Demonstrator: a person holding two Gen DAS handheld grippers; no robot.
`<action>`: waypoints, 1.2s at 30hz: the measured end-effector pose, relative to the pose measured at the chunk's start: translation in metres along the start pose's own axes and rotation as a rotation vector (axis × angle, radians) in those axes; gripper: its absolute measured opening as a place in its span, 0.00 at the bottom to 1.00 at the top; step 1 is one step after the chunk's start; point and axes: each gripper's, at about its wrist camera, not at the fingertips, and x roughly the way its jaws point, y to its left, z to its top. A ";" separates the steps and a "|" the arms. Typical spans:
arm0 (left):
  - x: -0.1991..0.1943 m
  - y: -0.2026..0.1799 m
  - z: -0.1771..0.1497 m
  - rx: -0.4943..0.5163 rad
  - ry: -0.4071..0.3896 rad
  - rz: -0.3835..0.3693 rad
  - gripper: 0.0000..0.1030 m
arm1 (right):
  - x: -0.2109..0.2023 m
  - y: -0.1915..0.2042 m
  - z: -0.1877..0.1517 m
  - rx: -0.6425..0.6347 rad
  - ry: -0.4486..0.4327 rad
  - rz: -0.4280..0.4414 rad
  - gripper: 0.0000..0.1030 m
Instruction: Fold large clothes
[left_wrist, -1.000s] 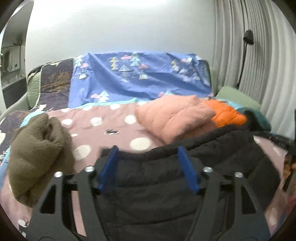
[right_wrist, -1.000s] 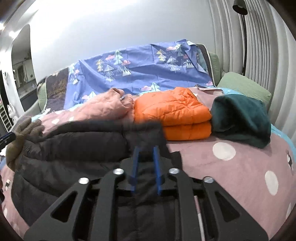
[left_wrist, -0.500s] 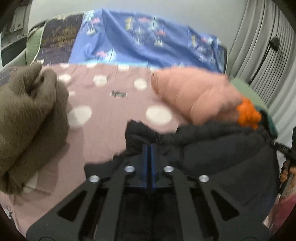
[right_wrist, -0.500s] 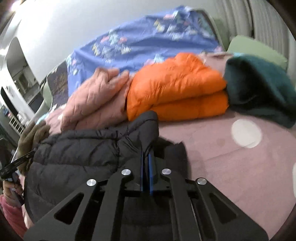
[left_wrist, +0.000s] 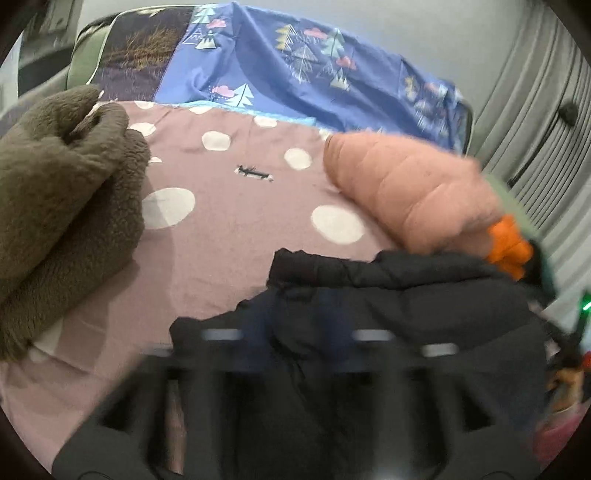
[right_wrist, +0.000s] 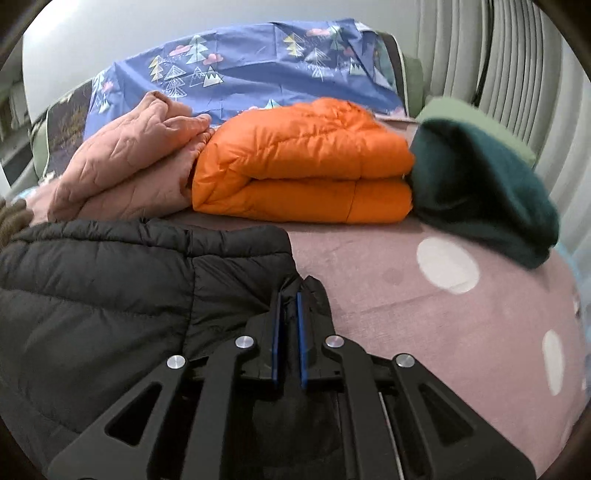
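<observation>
A black puffer jacket (left_wrist: 406, 314) lies on the pink dotted bedspread (left_wrist: 221, 240), its folded edge toward the headboard. In the left wrist view my left gripper (left_wrist: 293, 325) is motion-blurred over the jacket's left end. Its jaws are opening and stand apart, with jacket fabric under and between them but not pinched. In the right wrist view the jacket (right_wrist: 110, 288) fills the lower left. My right gripper (right_wrist: 287, 299) holds its right corner, blue pads close together with black fabric between them. Those jaws are just starting to open.
An olive fleece (left_wrist: 55, 192) is bundled at the left. Behind the jacket, a pink quilted jacket (right_wrist: 129, 173), a folded orange puffer (right_wrist: 303, 166) and a dark green garment (right_wrist: 480, 192) lie in a row. A blue tree-print sheet (right_wrist: 240, 70) covers the headboard, with curtains on the right.
Both grippers closed on the jacket's ends and sank toward the bed, laying the jacket down. The left jaws, shut half a second ago, have since spread apart.
</observation>
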 end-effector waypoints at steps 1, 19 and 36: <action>-0.003 -0.001 0.000 0.002 -0.008 -0.017 0.73 | 0.000 -0.002 -0.001 0.010 0.000 0.003 0.06; -0.025 -0.042 -0.003 0.159 -0.104 0.187 0.19 | -0.056 -0.002 0.010 0.132 -0.151 -0.048 0.26; 0.064 -0.132 -0.038 0.265 0.002 0.114 0.76 | 0.027 0.129 -0.003 0.001 -0.028 0.171 0.52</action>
